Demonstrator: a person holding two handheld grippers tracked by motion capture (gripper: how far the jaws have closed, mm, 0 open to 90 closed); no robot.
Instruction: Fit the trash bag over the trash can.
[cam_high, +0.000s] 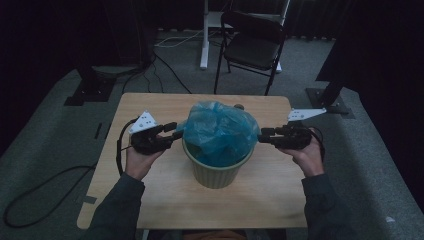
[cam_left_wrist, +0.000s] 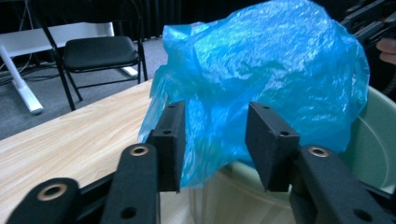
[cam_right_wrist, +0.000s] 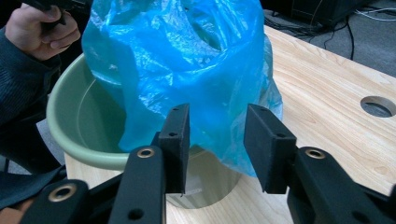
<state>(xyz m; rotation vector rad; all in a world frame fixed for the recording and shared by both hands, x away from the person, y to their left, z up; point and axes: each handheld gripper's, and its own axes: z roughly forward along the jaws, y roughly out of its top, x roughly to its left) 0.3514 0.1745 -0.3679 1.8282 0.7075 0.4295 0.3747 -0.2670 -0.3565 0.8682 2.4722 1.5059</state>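
Observation:
A crumpled blue plastic bag (cam_high: 217, 130) sits in a pale green bin (cam_high: 215, 172) at the middle of the wooden table and bulges over its rim. My left gripper (cam_high: 175, 131) is at the bag's left edge, my right gripper (cam_high: 262, 136) at its right edge. In the left gripper view the jaws (cam_left_wrist: 215, 140) stand apart, with a fold of the bag (cam_left_wrist: 261, 70) hanging just beyond them over the bin's rim (cam_left_wrist: 378, 130). In the right gripper view the gripper (cam_right_wrist: 217, 140) is open too, and the bag (cam_right_wrist: 187, 60) drapes over the bin (cam_right_wrist: 79, 121) ahead of it.
The table (cam_high: 150, 200) has a round hole (cam_right_wrist: 377, 106) near its far edge. Behind it stand a black folding chair (cam_high: 252, 42) and a white desk leg (cam_high: 204, 35). Cables lie on the grey floor at the left (cam_high: 30, 200).

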